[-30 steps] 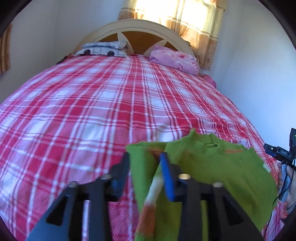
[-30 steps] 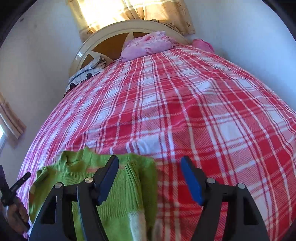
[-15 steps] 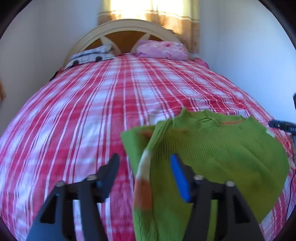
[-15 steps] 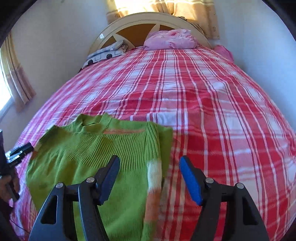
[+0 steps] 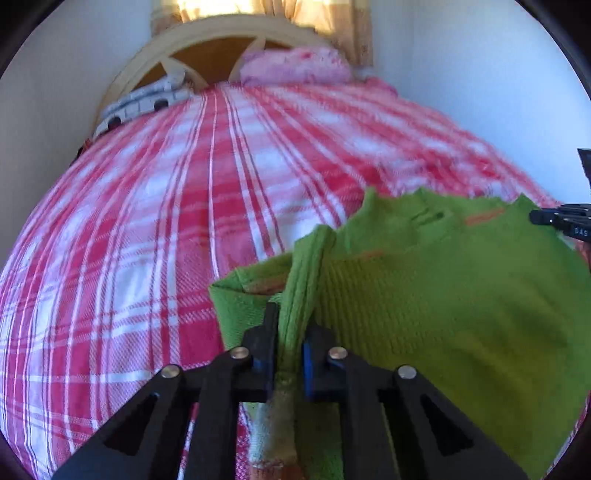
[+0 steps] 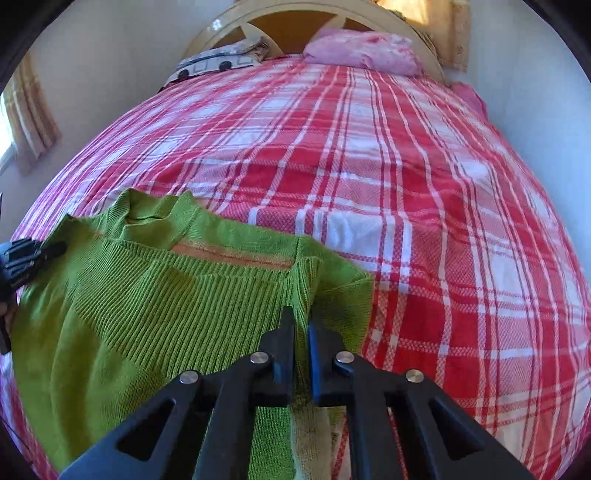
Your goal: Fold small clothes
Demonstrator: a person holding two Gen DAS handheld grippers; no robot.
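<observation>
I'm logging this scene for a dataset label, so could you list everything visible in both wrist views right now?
Sweater: one, green ribbed knit with an orange stripe and a white and orange cuff, spread on the near part of the bed, its sleeve folded in.
Bedspread: one, red and white plaid, covering the whole bed.
Pillow: one, pink, at the headboard.
Patterned pillow: one, white and grey with dark print, beside the pink one.
Headboard: one, cream arch with brown panels, against the wall.
Curtains: tan, sunlit, behind the headboard.
Left gripper: black, jaws closed on the sweater's folded sleeve.
Right gripper: black, jaws closed on the sleeve on the other side.
</observation>
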